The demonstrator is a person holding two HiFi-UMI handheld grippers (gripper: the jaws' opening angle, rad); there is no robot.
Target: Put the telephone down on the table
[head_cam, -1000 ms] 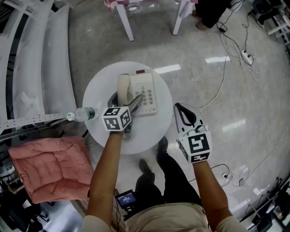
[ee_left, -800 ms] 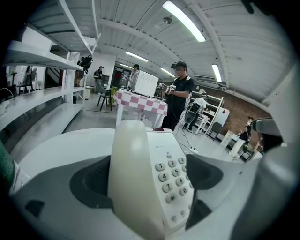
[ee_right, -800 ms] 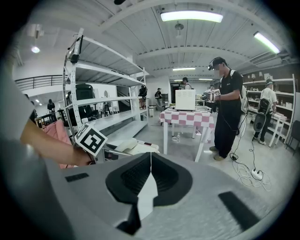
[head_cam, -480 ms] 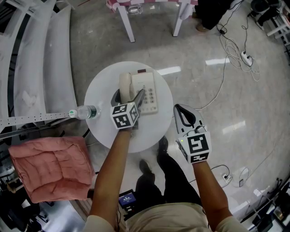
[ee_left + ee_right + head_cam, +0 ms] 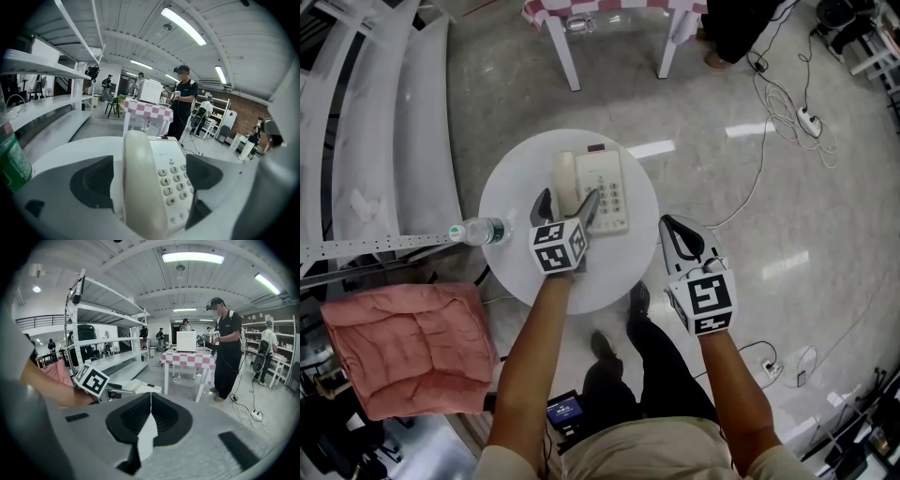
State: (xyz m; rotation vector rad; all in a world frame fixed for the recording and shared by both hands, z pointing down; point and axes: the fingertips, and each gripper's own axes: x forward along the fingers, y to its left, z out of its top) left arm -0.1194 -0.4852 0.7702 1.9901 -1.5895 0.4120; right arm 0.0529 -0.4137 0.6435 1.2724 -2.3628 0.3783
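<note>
A cream telephone (image 5: 605, 192) with its handset (image 5: 564, 180) on the cradle rests flat on the round white table (image 5: 511, 173). My left gripper (image 5: 568, 201) is open at the phone's near end, one jaw on each side of the handset's near tip, not clamping it. The left gripper view shows the handset (image 5: 140, 187) and keypad (image 5: 176, 180) between the left gripper's (image 5: 147, 180) spread jaws. My right gripper (image 5: 675, 232) hangs shut beyond the table's right edge, over the floor, holding nothing. In the right gripper view its (image 5: 149, 414) dark pads meet.
A water bottle (image 5: 476, 231) lies at the table's left edge. A pink cushion (image 5: 408, 347) sits lower left, white shelving (image 5: 384, 122) on the left. A checkered table (image 5: 609, 17) stands beyond, cables (image 5: 787, 103) trail on the floor at right. A person (image 5: 227, 352) stands far off.
My left gripper's marker cube has shifted a little to the right and back towards me. The telephone stays where it was on the table. The right gripper has not moved.
</note>
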